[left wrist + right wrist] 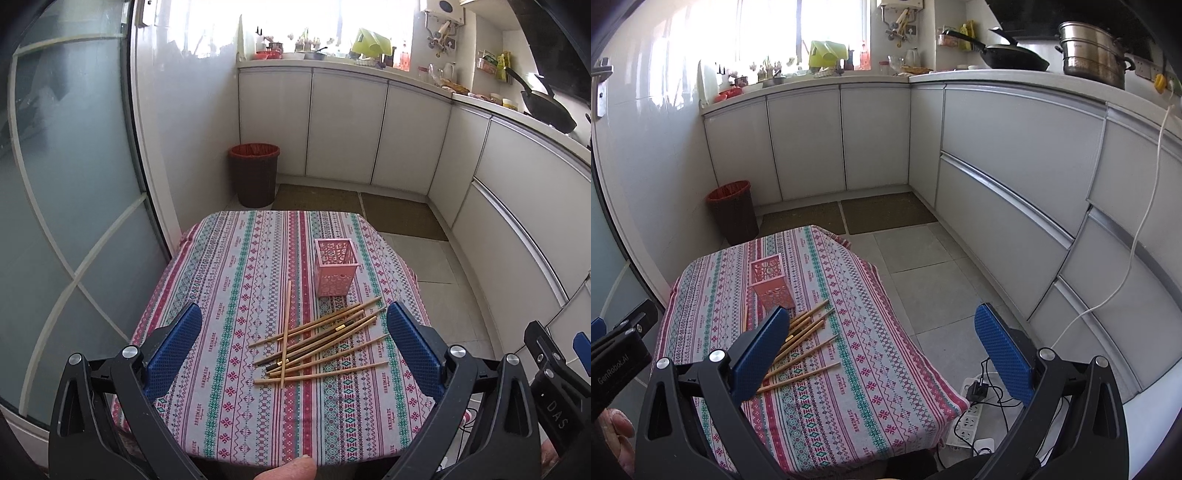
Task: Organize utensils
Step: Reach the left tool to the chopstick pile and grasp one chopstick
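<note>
On the patterned tablecloth (pixel 229 295) — chopsticks (pixel 317 343) lie loosely crossed, just beside the empty pink holder (pixel 336 267). Left gripper (pixel 295 347) and right gripper (pixel 882 354) both spread wide, holding nothing. Sticks likely light, stiff, slick — pinch mid-length, singly.

Table (pixel 229 295): cloth striped lengthwise in pink-red, teal green and grey-white, with cross-stitch snowflake and diamond motifs. Holder (pixel 336 267): salmon-pink, walls pierced in a lattice cut-out pattern. Chopsticks (pixel 321 343): pale tan bamboo; at least one dark brown with a gold band. Left gripper (pixel 293 354) and right gripper (pixel 882 354): black frames, silver rivets, blue pads with a fine dotted texture. Bin (pixel 255 175): dark brown with an orange-red liner. Cabinets (pixel 343 125): plain white. Floor mats (pixel 317 201): olive-brown. Wok (pixel 1015 59): black. Steamer pot (pixel 1095 55): silver metal.
</note>
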Action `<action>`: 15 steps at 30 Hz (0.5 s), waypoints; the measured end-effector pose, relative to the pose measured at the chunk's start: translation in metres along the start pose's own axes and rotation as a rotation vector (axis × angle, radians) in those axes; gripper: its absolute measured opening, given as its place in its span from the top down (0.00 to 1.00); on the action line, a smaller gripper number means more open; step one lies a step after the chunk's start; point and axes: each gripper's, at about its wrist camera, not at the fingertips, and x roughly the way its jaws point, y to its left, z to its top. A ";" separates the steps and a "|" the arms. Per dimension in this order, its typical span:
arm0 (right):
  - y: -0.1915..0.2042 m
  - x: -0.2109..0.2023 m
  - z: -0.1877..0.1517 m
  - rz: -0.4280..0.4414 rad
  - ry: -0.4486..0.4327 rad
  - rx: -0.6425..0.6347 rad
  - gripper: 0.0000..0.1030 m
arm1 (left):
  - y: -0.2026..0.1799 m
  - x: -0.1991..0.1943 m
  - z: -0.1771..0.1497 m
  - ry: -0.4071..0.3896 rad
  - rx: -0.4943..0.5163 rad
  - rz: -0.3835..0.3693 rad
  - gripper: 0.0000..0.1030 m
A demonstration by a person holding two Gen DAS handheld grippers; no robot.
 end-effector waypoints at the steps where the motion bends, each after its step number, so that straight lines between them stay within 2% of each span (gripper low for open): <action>1: 0.000 0.006 0.001 0.027 0.009 0.003 0.05 | 0.004 0.009 0.003 0.008 -0.002 0.009 0.07; 4: 0.004 0.035 0.006 0.216 0.065 0.011 0.05 | 0.018 0.046 0.018 0.022 0.020 0.005 0.07; 6: 0.010 0.058 0.010 0.301 0.113 0.015 0.05 | 0.030 0.085 0.029 0.083 0.050 -0.002 0.07; 9: 0.018 0.098 0.016 0.309 0.195 0.050 0.05 | 0.048 0.148 0.032 0.223 0.081 0.055 0.07; 11: 0.019 0.119 0.019 0.298 0.238 0.091 0.05 | 0.065 0.195 0.029 0.325 0.040 0.118 0.07; 15: 0.016 0.163 0.010 0.273 0.327 0.172 0.05 | 0.084 0.274 0.019 0.523 -0.088 0.053 0.19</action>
